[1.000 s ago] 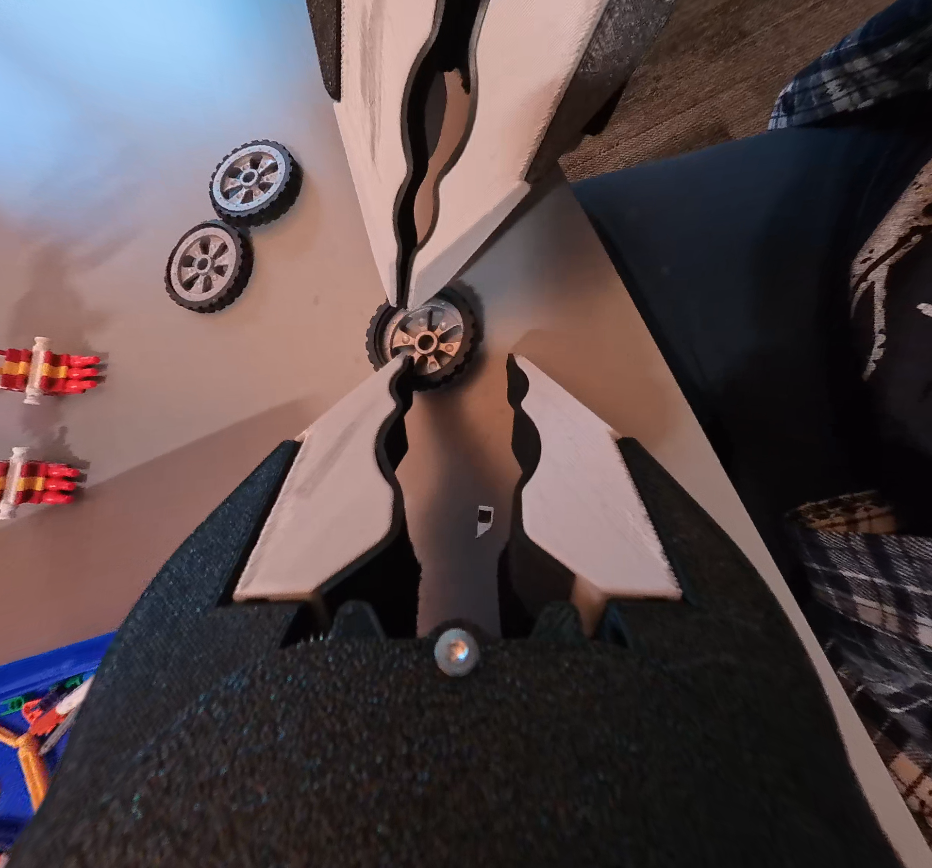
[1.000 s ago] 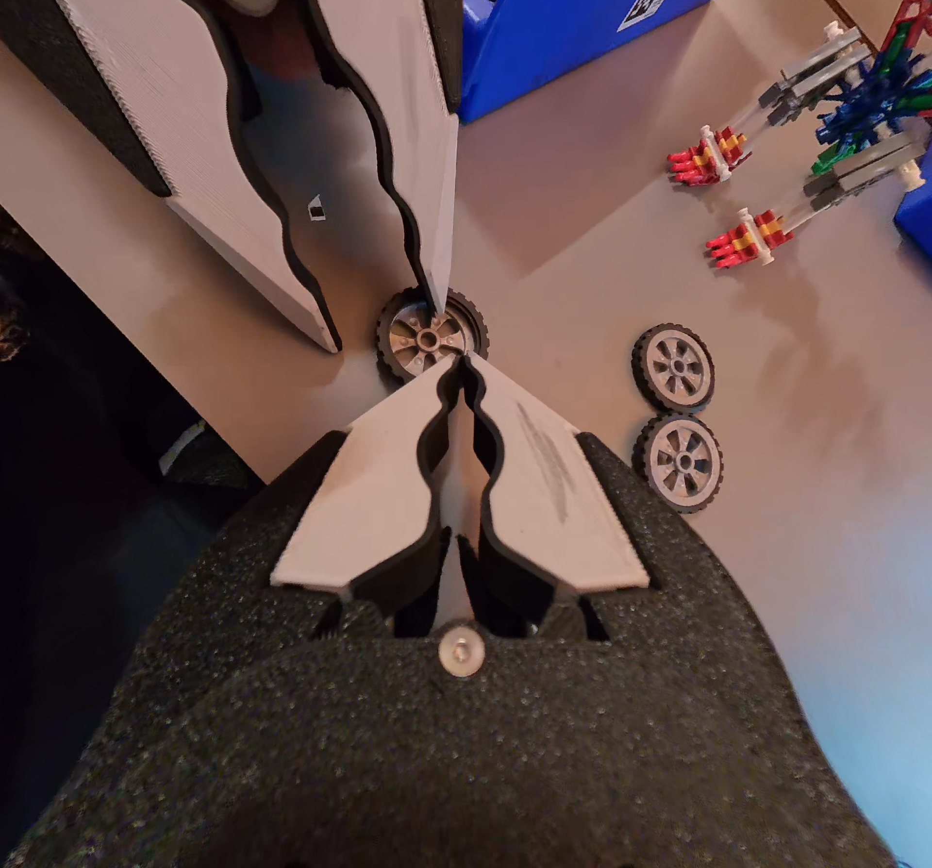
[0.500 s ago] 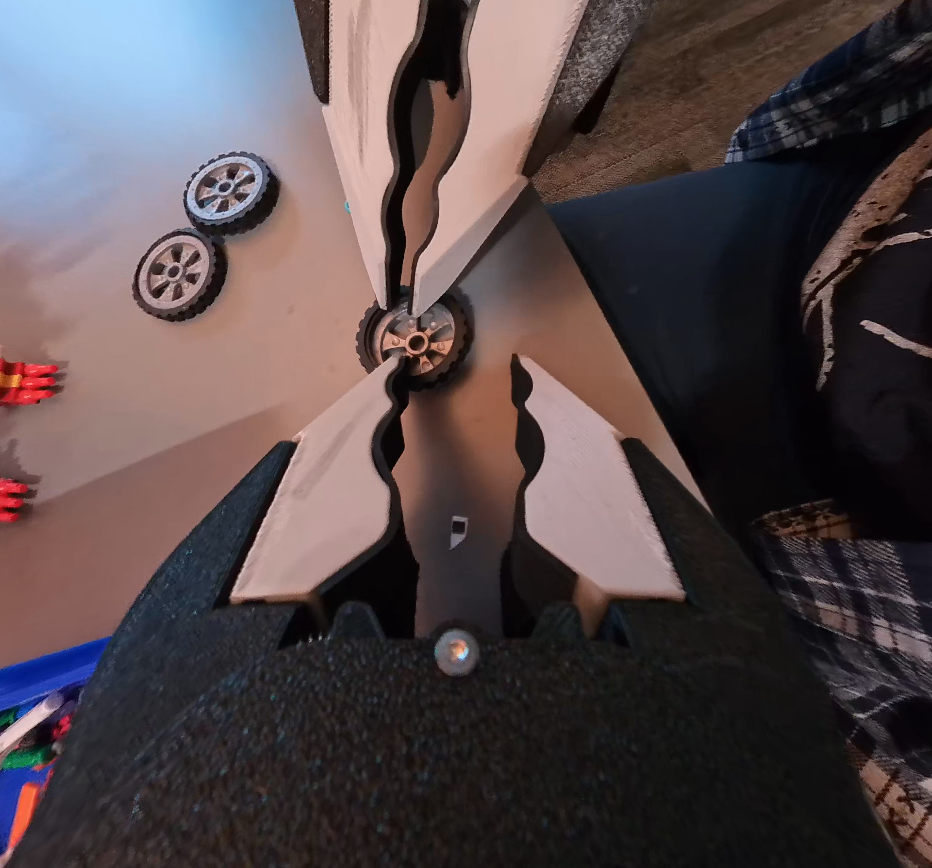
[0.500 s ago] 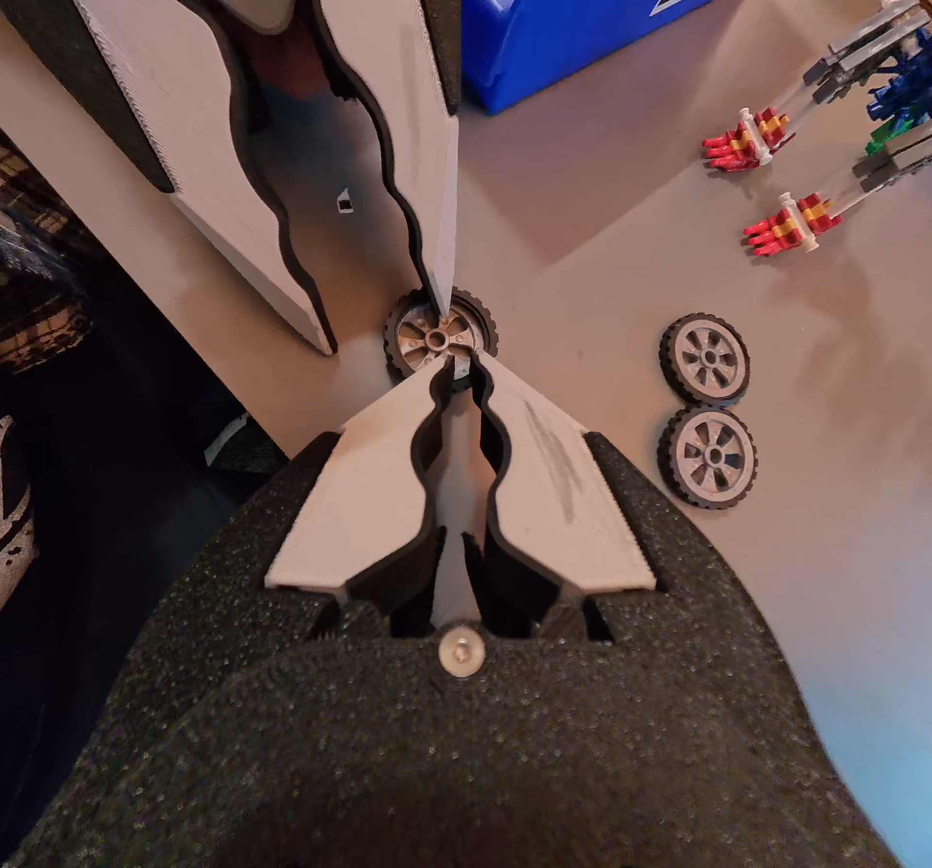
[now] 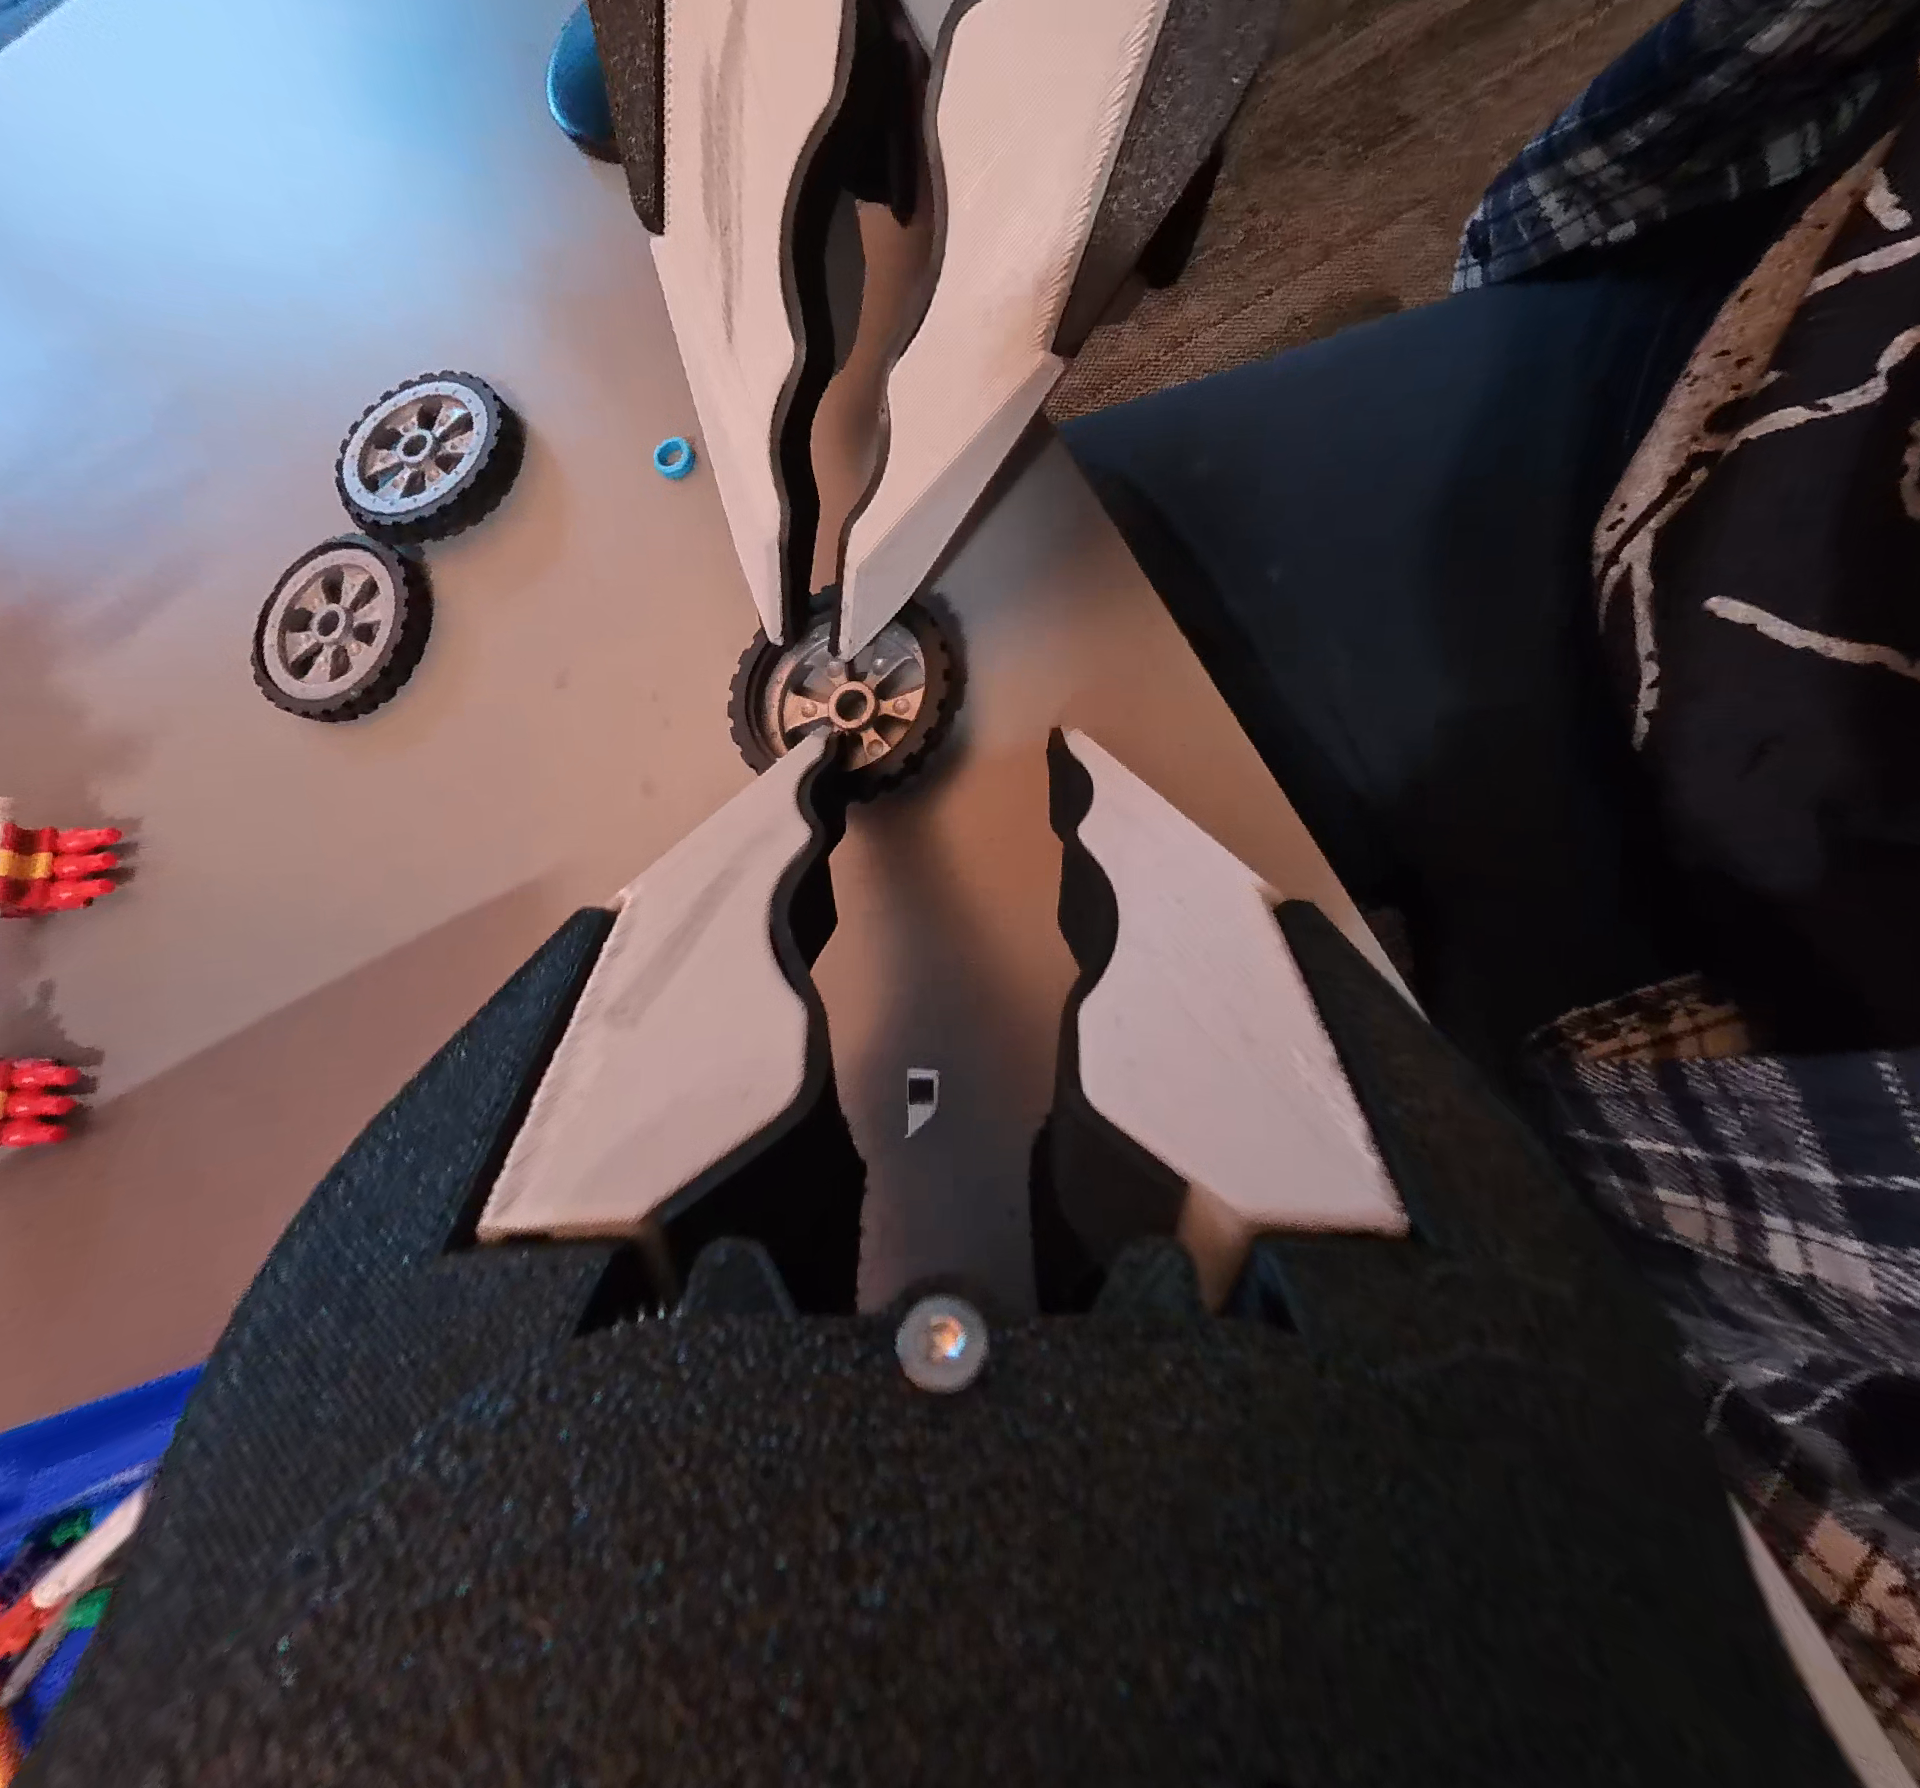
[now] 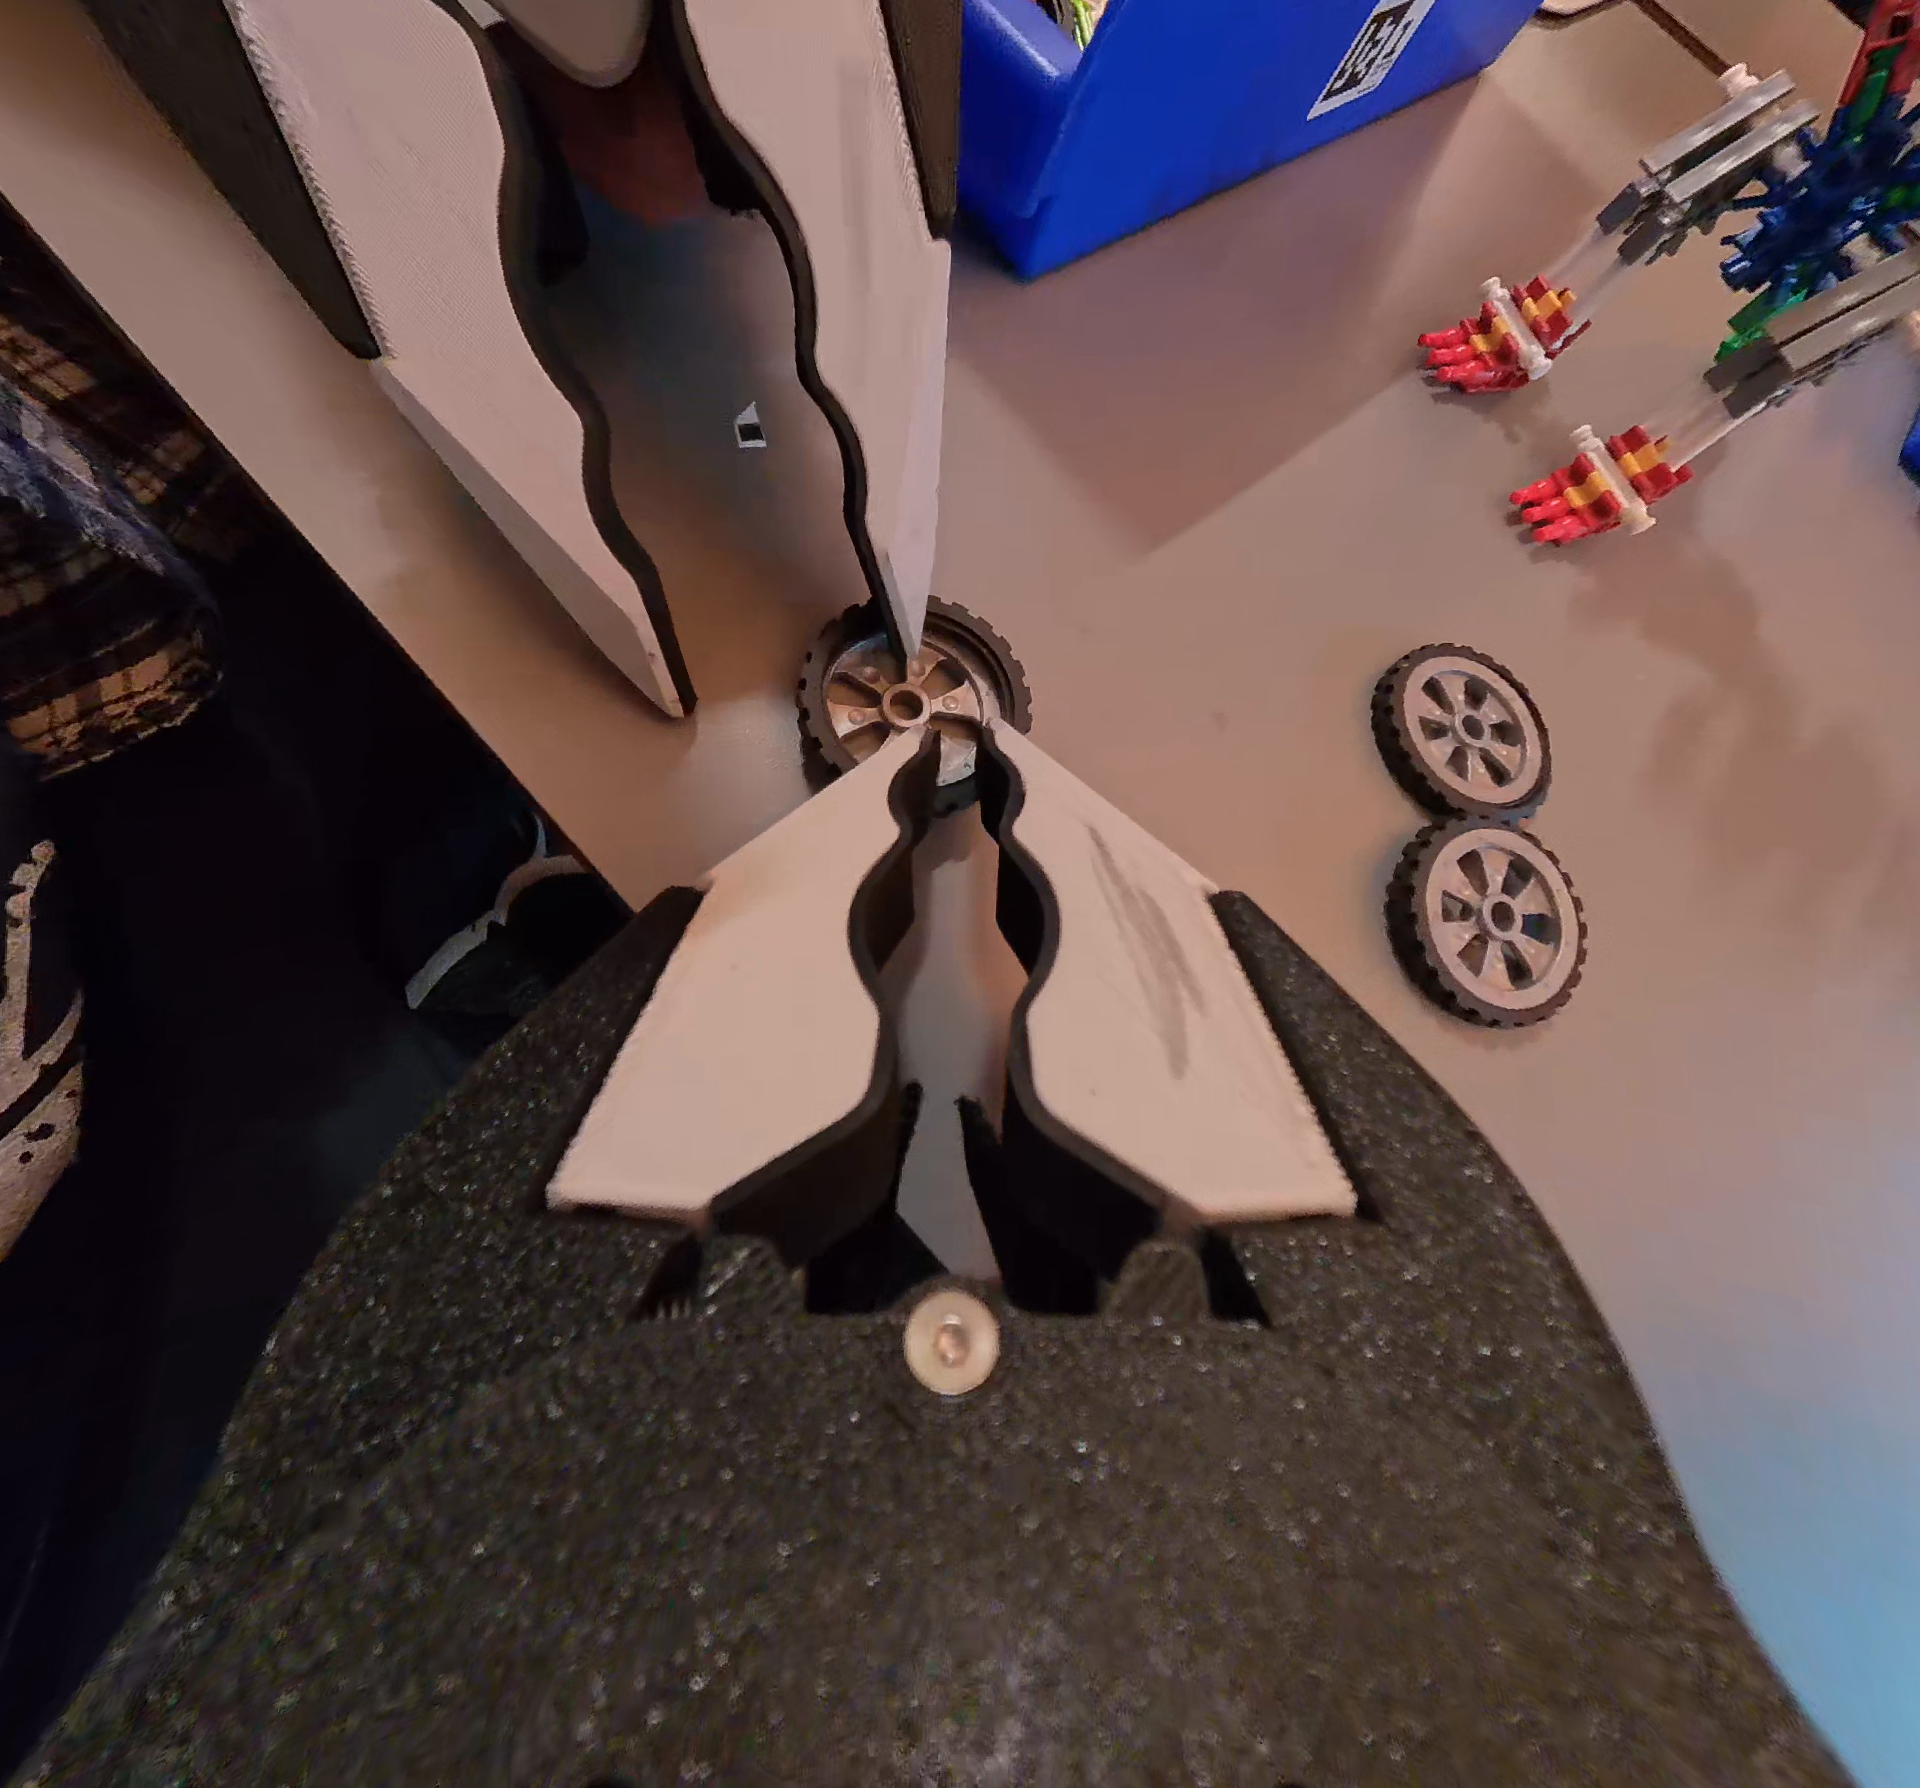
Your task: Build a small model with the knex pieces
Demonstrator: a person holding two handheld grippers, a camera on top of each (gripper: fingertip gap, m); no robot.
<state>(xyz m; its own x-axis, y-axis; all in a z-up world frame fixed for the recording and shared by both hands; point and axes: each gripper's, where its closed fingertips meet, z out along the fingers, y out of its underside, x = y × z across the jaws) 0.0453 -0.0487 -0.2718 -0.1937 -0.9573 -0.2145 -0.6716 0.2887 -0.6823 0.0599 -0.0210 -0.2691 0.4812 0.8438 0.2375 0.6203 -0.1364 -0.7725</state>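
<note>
Black-tyred, a grey-spoked toy wheel (image 5: 847,694) is met near the table (image 5: 260,211) edge: the left gripper (image 5: 940,751), jaws spread, touches it with one fingertip.

From the right wrist, the right gripper (image 6: 951,746) is seen pinched on that wheel's rim (image 6: 961,762). A shallow bite could let the wheel be flicked off the edge.

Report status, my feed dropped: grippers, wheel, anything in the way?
Left gripper open, one fingertip against wheel. Right gripper shut on its rim. Wheel flat near table edge. Two other wheels lie apart.
</note>
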